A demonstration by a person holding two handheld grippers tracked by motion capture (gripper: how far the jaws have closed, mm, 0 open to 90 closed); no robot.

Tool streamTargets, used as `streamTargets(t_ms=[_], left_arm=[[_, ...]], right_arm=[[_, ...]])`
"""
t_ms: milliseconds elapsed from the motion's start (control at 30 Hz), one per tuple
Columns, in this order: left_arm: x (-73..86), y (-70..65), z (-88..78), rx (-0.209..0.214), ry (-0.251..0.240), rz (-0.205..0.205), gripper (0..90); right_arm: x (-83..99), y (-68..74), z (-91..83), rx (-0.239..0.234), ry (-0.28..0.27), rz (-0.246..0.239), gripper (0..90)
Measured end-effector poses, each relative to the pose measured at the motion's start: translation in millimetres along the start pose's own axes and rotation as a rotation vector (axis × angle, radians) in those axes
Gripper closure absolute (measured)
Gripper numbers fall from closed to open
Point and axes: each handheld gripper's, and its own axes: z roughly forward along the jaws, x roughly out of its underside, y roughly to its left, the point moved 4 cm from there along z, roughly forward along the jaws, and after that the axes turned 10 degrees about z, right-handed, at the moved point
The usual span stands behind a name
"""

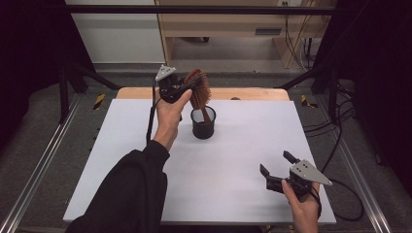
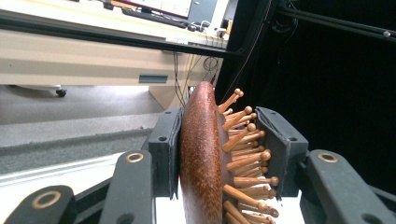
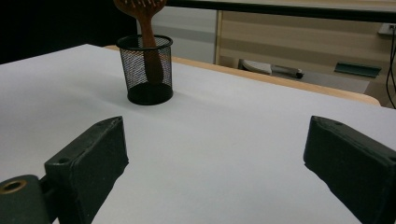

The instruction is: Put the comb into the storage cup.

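Note:
A brown wooden hairbrush (image 1: pixel 200 91) stands head up, its handle down inside a black mesh cup (image 1: pixel 203 123) at the middle back of the white table. My left gripper (image 1: pixel 187 87) is shut on the brush head; in the left gripper view the pads clamp the brush (image 2: pixel 201 158) between its smooth back and its wooden pins. My right gripper (image 1: pixel 276 167) hovers open over the near right part of the table, nothing between its jaws. In the right gripper view the cup (image 3: pixel 144 70) stands far ahead with the brush handle (image 3: pixel 150 51) inside it.
The white table top (image 1: pixel 243 145) ends in a wooden strip (image 1: pixel 252 93) at the back. Metal rails run along both sides, and black cables (image 1: pixel 340 145) lie on the floor to the right. A wooden bench (image 1: pixel 228 24) stands beyond the table.

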Motion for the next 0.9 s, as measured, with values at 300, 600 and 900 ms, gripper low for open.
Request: streamTargets(t_ms=[300,600,900], left_arm=[[8.5,-2.3,3.1,0.011,0.010,-0.004,53.6],[13.0,0.2,2.5,0.008,0.009,-0.021,53.5],[14.6,2.0,3.1,0.008,0.011,-0.026,53.5]], right_arm=[[0.4,-0.5,0.2,0.003,0.003,0.002,6.2],[0.7,0.4,0.5,0.001,0.005,0.000,6.1],[0.9,0.3,0.6,0.000,0.005,0.002,6.1]])
